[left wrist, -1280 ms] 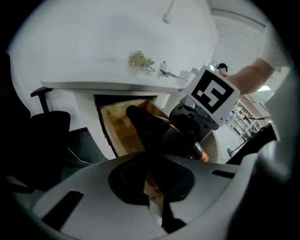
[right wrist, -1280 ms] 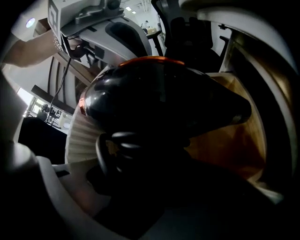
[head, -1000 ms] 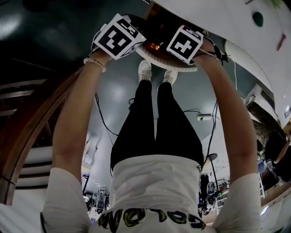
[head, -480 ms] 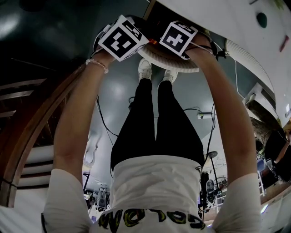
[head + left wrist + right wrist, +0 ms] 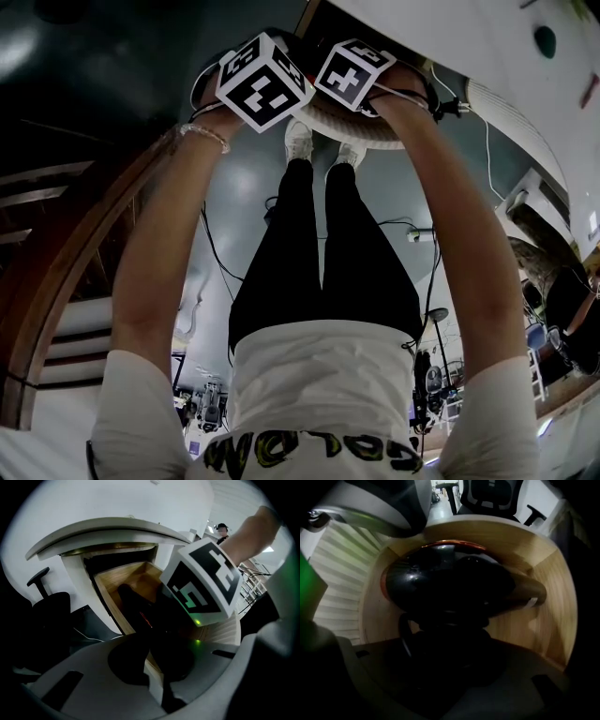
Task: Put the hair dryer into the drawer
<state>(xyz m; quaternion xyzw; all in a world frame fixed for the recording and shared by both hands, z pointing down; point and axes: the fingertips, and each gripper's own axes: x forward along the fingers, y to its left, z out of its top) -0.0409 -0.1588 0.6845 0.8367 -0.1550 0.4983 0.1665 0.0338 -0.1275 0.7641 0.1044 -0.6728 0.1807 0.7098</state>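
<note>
Edged further into the drawer (image 5: 555,597), the right gripper (image 5: 450,667) clamps the hair dryer (image 5: 450,581); left gripper (image 5: 157,686) jaws sit closed, empty

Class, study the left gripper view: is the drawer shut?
No, the drawer is pulled out from under the white top, its wooden inside exposed with the black hair dryer showing against it.

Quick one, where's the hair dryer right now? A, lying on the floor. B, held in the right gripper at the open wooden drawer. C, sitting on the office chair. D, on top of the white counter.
B: the right gripper view shows the right gripper shut on the dark hair dryer, with the wooden drawer walls around it.
</note>
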